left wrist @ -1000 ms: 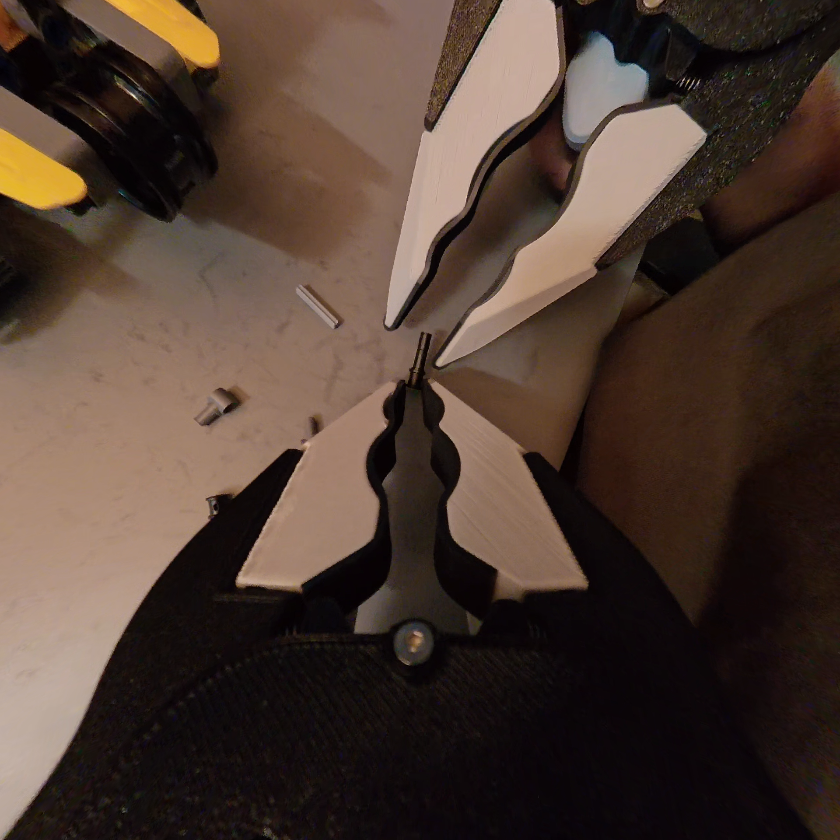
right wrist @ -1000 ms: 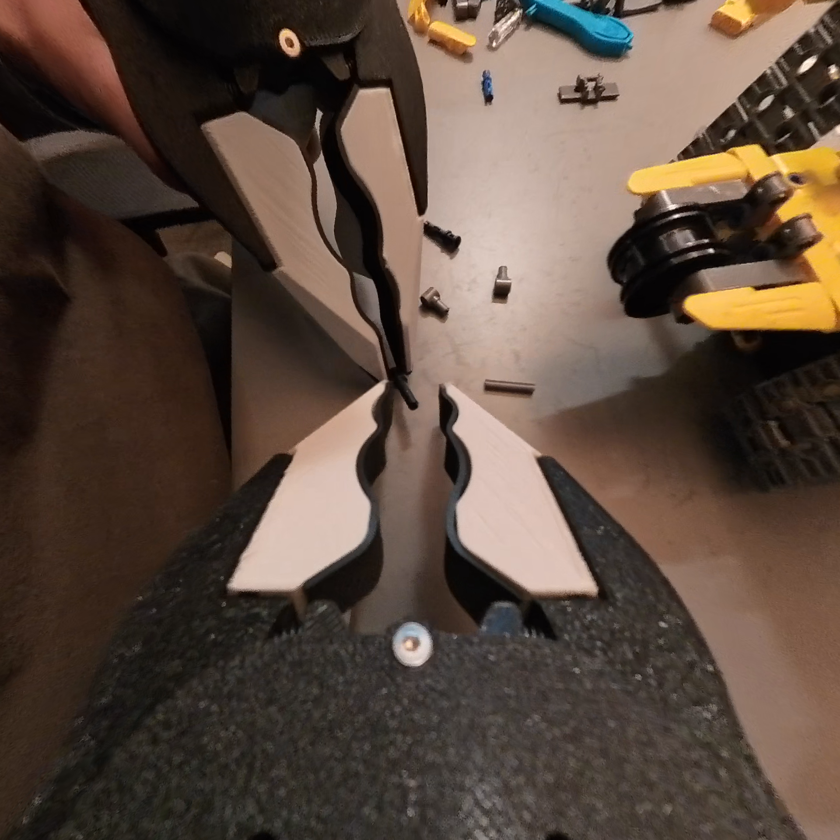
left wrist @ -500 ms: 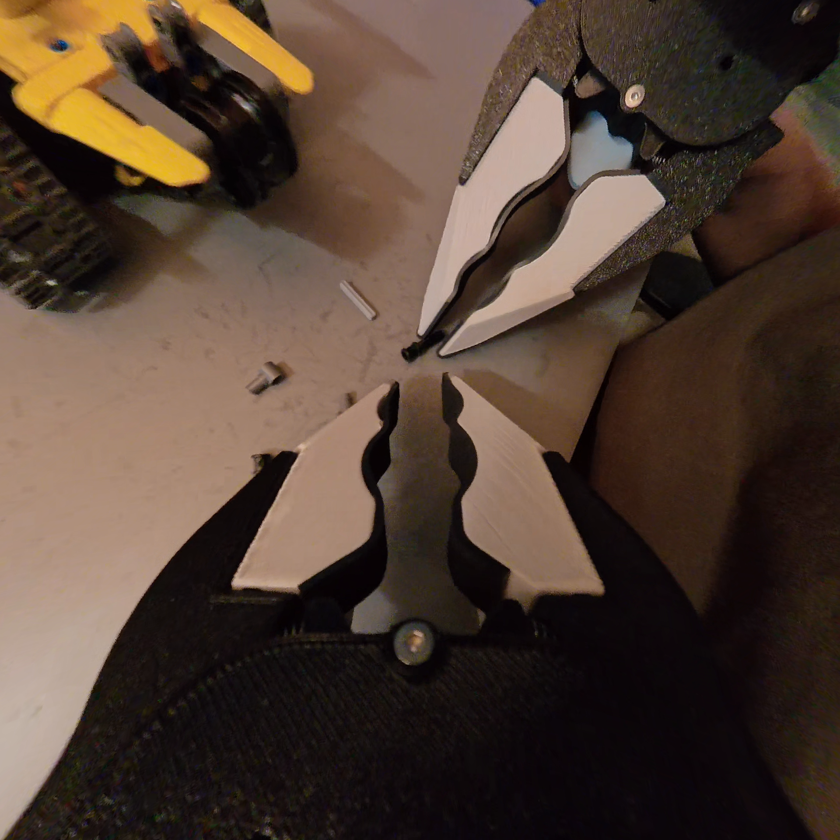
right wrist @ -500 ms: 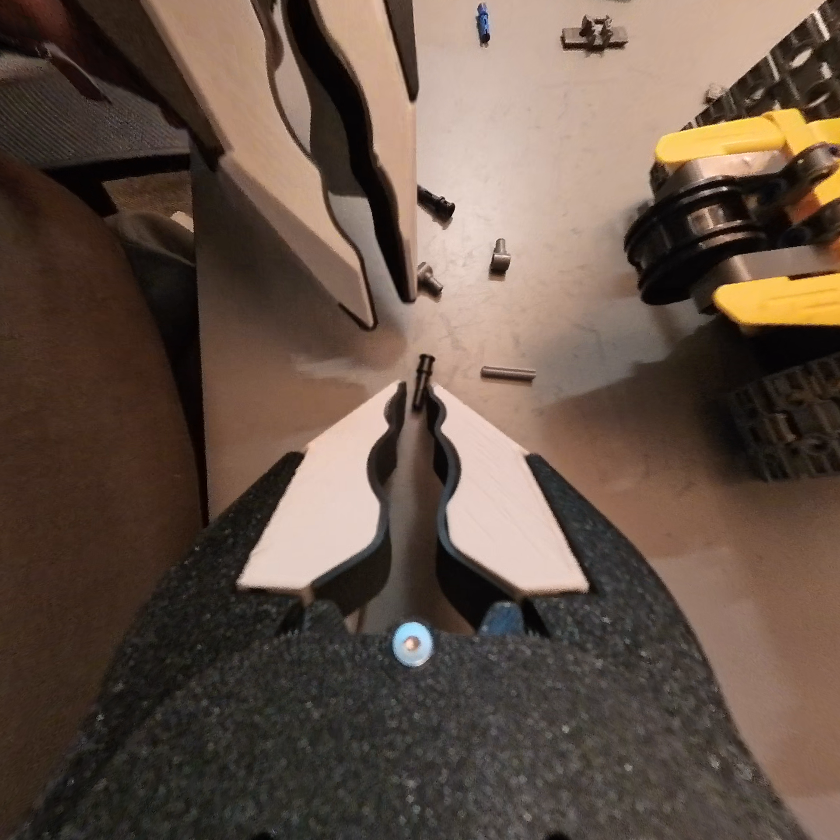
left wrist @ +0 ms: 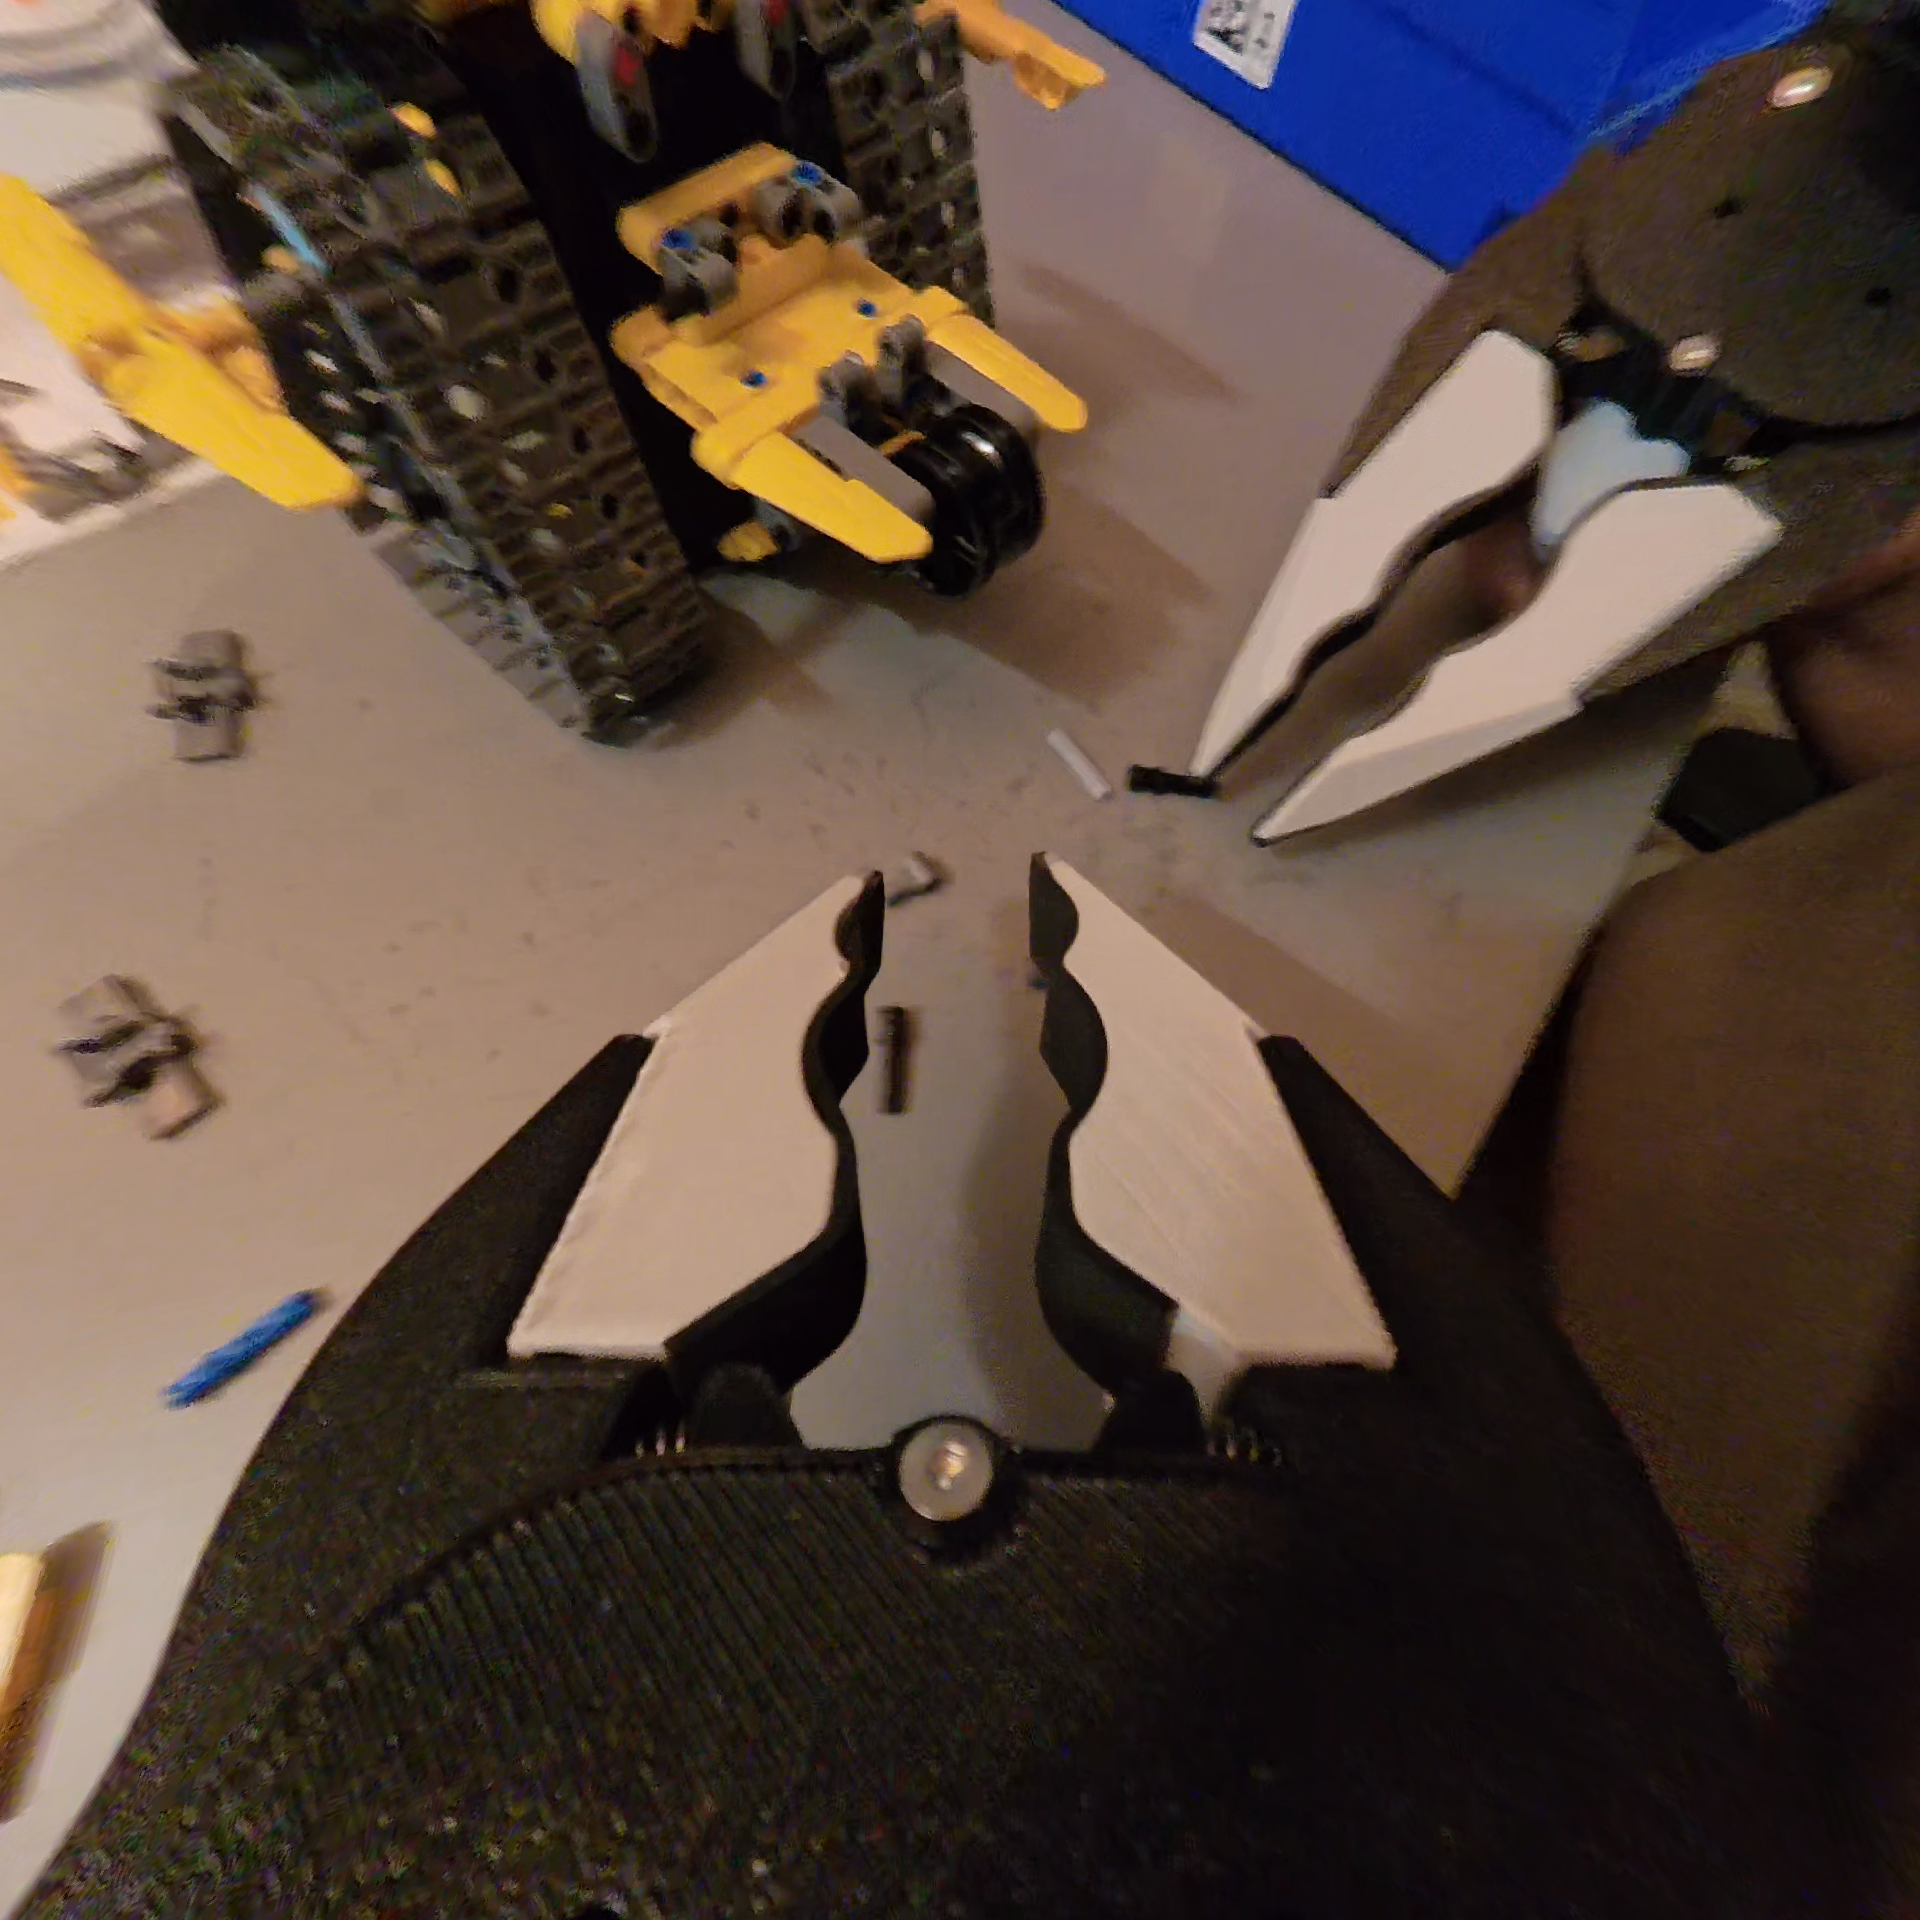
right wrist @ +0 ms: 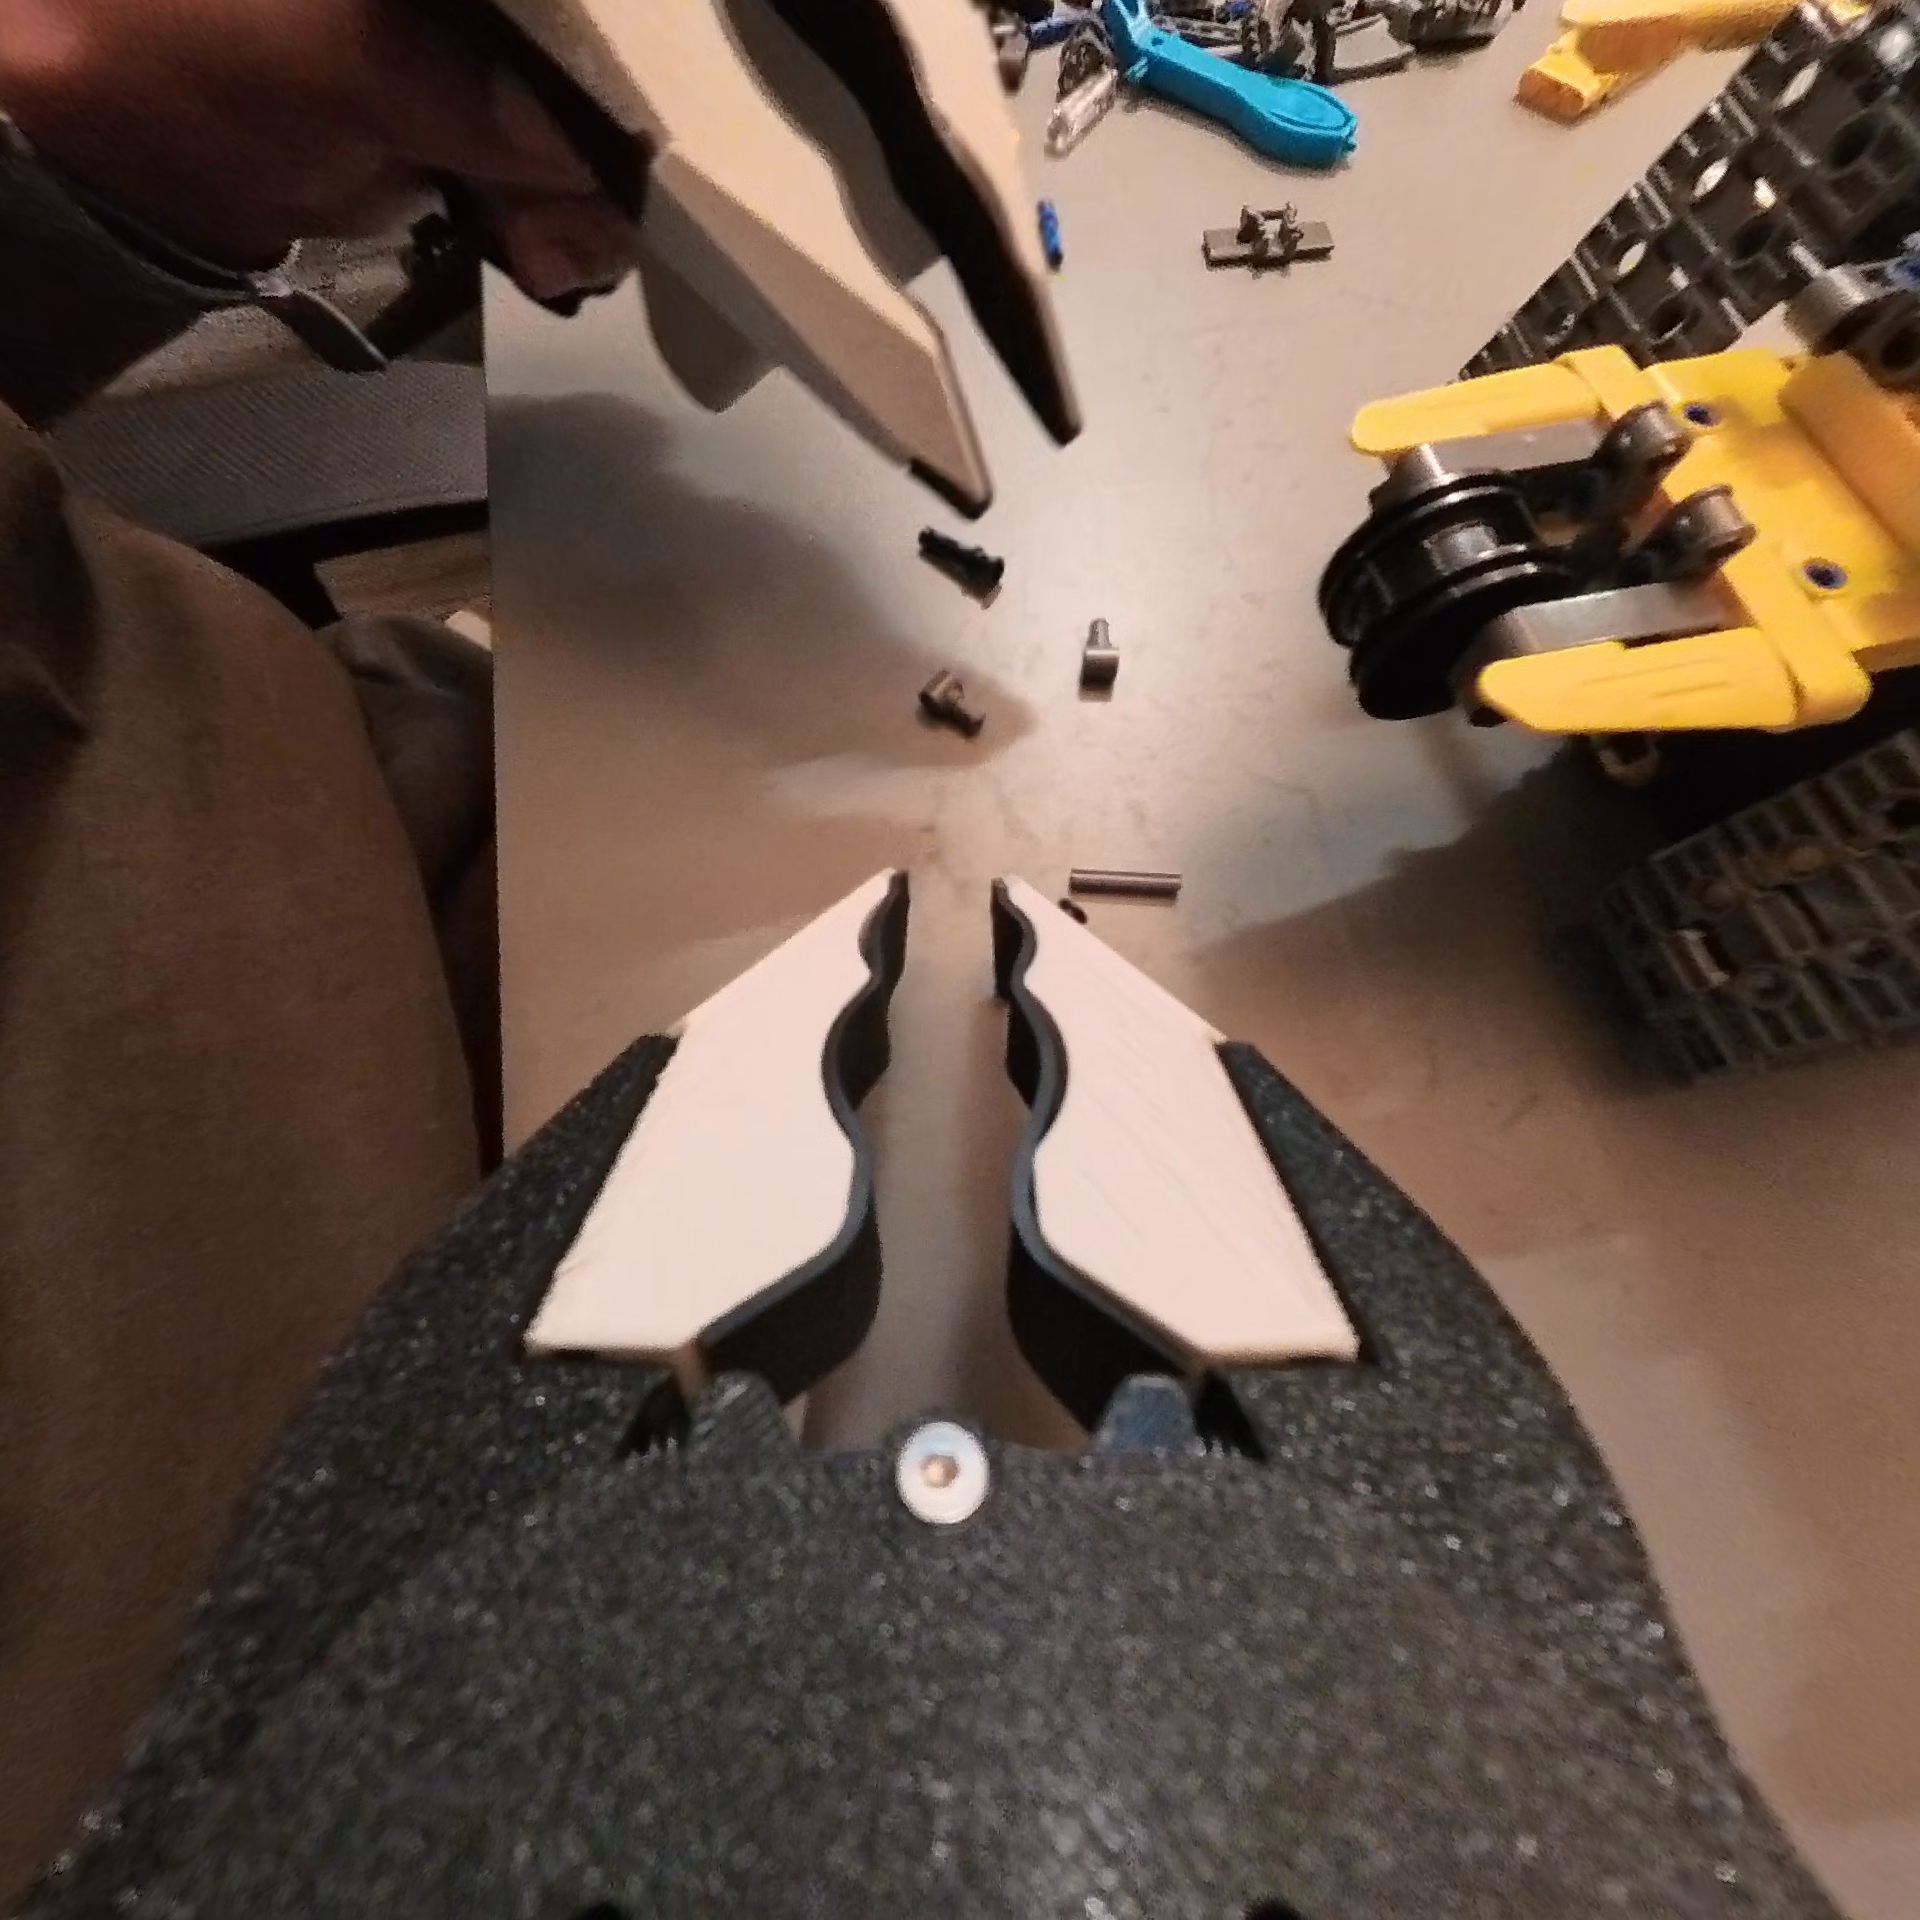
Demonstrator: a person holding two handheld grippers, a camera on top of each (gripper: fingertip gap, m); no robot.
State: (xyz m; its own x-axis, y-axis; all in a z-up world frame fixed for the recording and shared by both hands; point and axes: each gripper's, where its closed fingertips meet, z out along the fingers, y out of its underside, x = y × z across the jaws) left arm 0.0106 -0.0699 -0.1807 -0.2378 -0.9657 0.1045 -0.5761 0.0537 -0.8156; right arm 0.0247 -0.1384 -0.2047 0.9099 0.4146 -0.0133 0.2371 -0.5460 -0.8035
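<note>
Tabletop (left wrist: 468,935): my left fingers (left wrist: 727,1143) wide, right fingers (right wrist: 748,1122) narrow, both empty; black pin (left wrist: 1169,779) seems light, stiff, so grip mid-shaft.

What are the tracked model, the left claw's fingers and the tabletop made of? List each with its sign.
Tracked model: likely hard moulded plastic, glossy yellow and dark grey, with pin holes. Left claw fingers: probably 3D-printed plastic, matte white, fine layer lines; black edging, perhaps rubber. Tabletop: unclear, smooth matte grey.
</note>
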